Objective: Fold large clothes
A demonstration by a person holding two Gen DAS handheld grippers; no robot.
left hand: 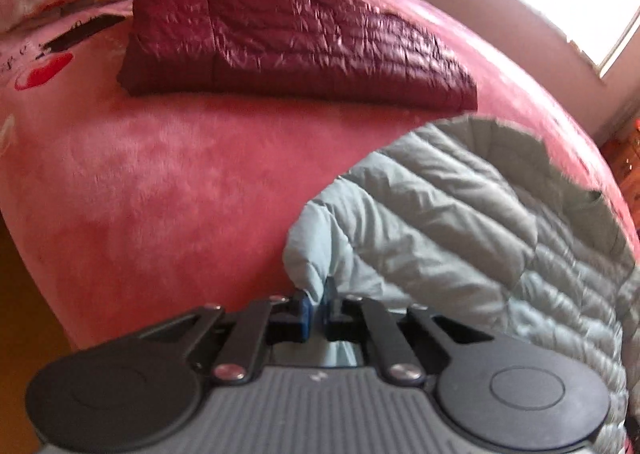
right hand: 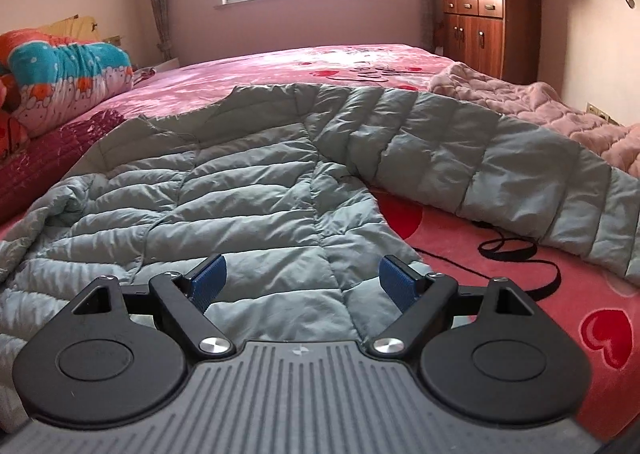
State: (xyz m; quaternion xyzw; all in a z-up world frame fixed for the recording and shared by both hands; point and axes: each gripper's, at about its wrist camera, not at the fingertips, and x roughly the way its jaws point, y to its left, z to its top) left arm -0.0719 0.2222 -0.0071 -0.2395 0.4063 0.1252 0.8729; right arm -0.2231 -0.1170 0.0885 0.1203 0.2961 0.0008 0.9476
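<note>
A pale grey-blue quilted down jacket point(right hand: 256, 190) lies spread on the pink bed, one sleeve point(right hand: 520, 162) stretched to the right. My left gripper point(left hand: 318, 304) is shut on a bunched edge of that jacket point(left hand: 440, 222), with cloth pinched between its blue pads. In the right wrist view my right gripper point(right hand: 302, 280) hovers just over the jacket's near hem with its jaws wide apart and nothing pressed between them. A folded dark red down jacket point(left hand: 296, 50) rests farther back on the bed.
The pink plush bedspread point(left hand: 160, 182) covers the bed. Patterned pillows point(right hand: 68, 74) lie at the left, a pink quilt point(right hand: 532, 106) at the right. A black cord point(right hand: 516, 258) loops beside the sleeve. A wooden cabinet point(right hand: 480, 34) stands by the far wall under the window.
</note>
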